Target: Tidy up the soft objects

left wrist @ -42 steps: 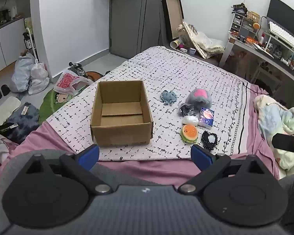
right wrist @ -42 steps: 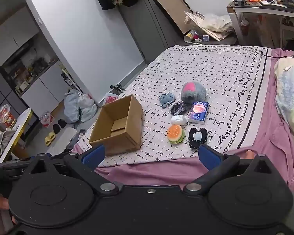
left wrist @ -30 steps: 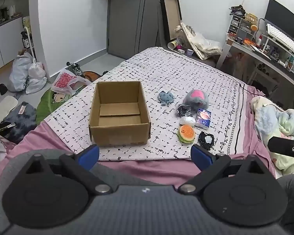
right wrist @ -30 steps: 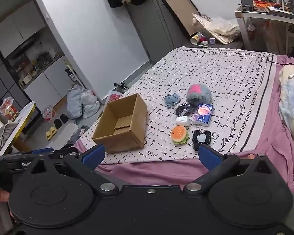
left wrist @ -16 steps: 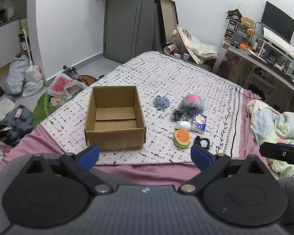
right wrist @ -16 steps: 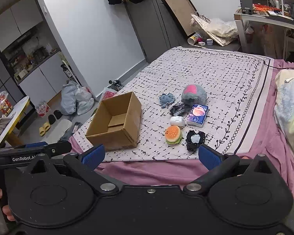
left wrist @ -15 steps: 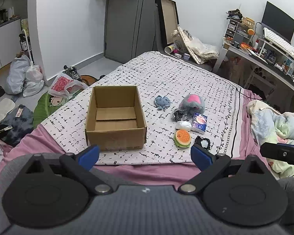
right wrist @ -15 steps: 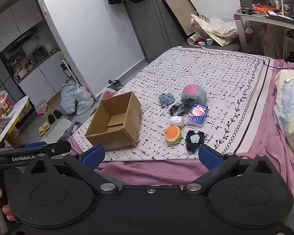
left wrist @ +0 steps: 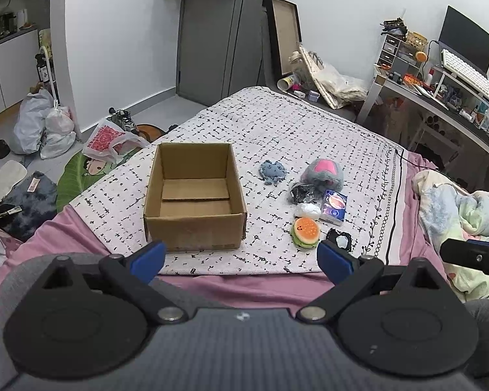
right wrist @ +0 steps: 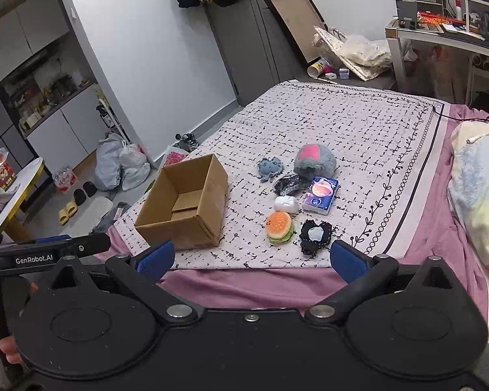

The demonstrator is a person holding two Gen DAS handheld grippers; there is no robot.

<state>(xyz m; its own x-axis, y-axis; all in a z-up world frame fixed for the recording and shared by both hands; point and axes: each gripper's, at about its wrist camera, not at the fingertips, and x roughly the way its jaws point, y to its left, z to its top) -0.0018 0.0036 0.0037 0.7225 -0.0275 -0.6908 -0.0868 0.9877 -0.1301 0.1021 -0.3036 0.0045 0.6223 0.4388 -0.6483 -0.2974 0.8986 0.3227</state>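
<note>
Bedroom: bed [left wrist: 309, 123] with a white black-dashed cover over a pink sheet, grey door at 12 o'clock, cluttered desk [left wrist: 440, 97] at 2 o'clock, bags on the floor [left wrist: 45, 127] at 10 o'clock.

Left to right on the cover:
- cardboard box [left wrist: 195, 195], open top, nothing inside, at 11 o'clock from your left gripper [left wrist: 241, 257]
- small blue-grey plush [left wrist: 272, 171], flat, well apart from the box
- black crinkly item [left wrist: 301, 192], touching the round grey plush with pink patch [left wrist: 322, 172] behind it
- white soft lump [left wrist: 306, 210], just above the burger plush [left wrist: 304, 231]: orange bun, green rim
- blue tissue pack [left wrist: 334, 205], beside the white lump
- black frilly piece with a pale centre [left wrist: 340, 239], nearest you, at 1 o'clock

Your left gripper's blue pads are spread wide, nothing between them, held off the bed edge. Same for your right gripper [right wrist: 249, 259]: spread, nothing in it.

Hard to read: the black crinkly item's shape and the pale centre on the frilly piece. Pastel blanket [left wrist: 456, 205] at 3 o'clock is cut off by the frame. The left pad partly covers the box's near bottom corner.
</note>
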